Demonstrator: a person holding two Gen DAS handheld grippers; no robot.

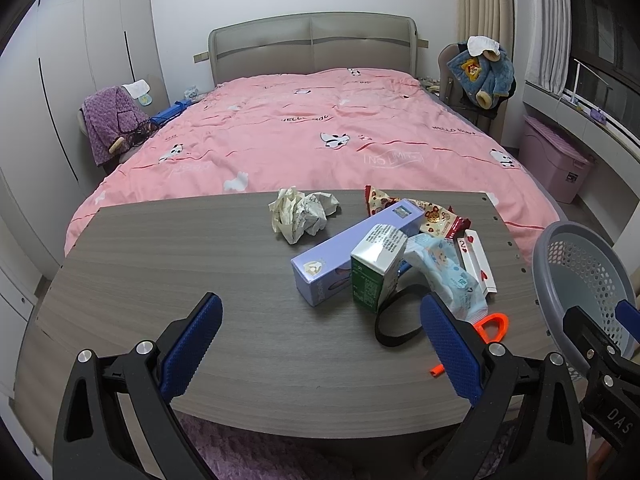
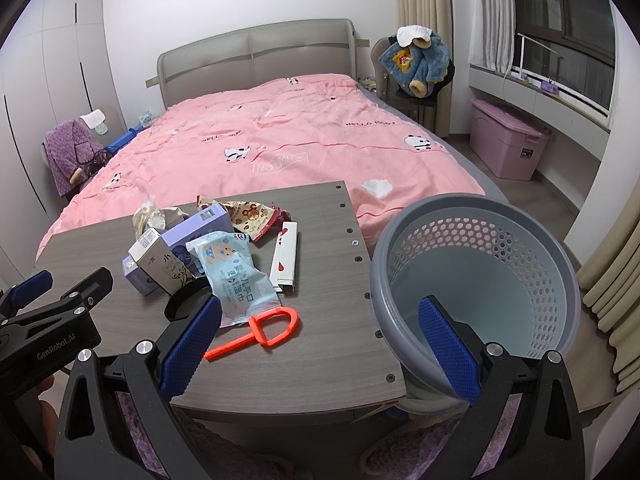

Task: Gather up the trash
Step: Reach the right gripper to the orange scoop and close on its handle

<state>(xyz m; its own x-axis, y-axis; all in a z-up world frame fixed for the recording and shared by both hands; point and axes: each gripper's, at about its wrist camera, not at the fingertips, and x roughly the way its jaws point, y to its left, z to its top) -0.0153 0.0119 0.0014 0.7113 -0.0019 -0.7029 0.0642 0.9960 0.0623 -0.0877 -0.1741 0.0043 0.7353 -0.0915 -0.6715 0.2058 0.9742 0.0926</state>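
Here both grippers, left gripper [image 1: 320, 344] and right gripper [image 2: 320, 344], gape empty; basket [image 2: 476, 280] abuts the table's [image 2: 320, 368] right edge.

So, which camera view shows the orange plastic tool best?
The right wrist view: the orange plastic tool lies whole on the table there. In the left wrist view a finger of the left gripper hides most of it.

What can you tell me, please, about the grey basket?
The basket is round, grey plastic, its wall pierced with small holes under a solid rim, pale blue inside. It stands upright and empty beside the table's right edge, on a chair. The open right claw hovers before it, one finger over its rim.
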